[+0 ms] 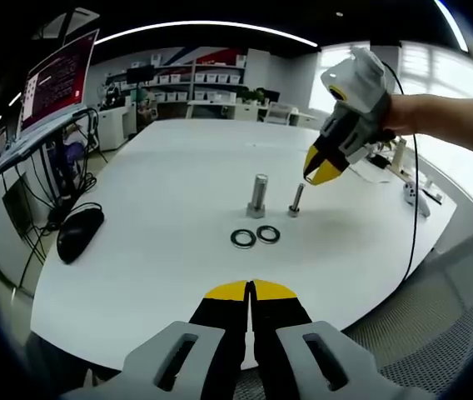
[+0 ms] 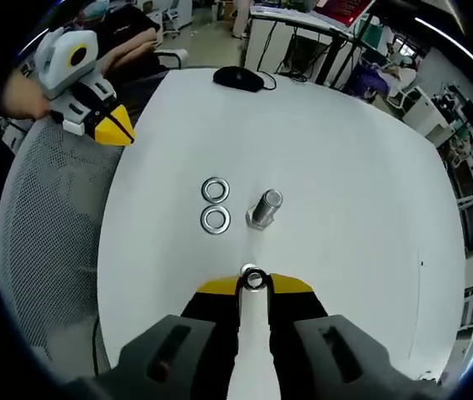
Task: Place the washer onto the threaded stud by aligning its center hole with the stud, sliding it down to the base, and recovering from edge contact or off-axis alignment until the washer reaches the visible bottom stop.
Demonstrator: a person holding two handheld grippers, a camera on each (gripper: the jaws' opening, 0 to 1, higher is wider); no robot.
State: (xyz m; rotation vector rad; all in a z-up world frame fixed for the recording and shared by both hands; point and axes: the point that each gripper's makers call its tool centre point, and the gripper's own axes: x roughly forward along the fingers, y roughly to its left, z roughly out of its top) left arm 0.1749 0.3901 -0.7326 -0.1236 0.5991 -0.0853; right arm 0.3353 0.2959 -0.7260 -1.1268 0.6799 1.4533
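Though near — washers (image 2: 215, 205) beyond right gripper (image 2: 253, 286)

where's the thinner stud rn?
In the left gripper view the thinner stud stands upright on the white table, just right of the thicker bolt and behind the two washers, below the right gripper.

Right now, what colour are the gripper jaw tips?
Yellow, on black jaws; clearest on the left gripper in the left gripper view.

A white desk (image 1: 161, 192) carries a black mouse (image 1: 78, 232); shelves (image 1: 199, 79) line the far wall, windows (image 1: 436, 71) at right, mesh chair (image 2: 49, 242) beside.
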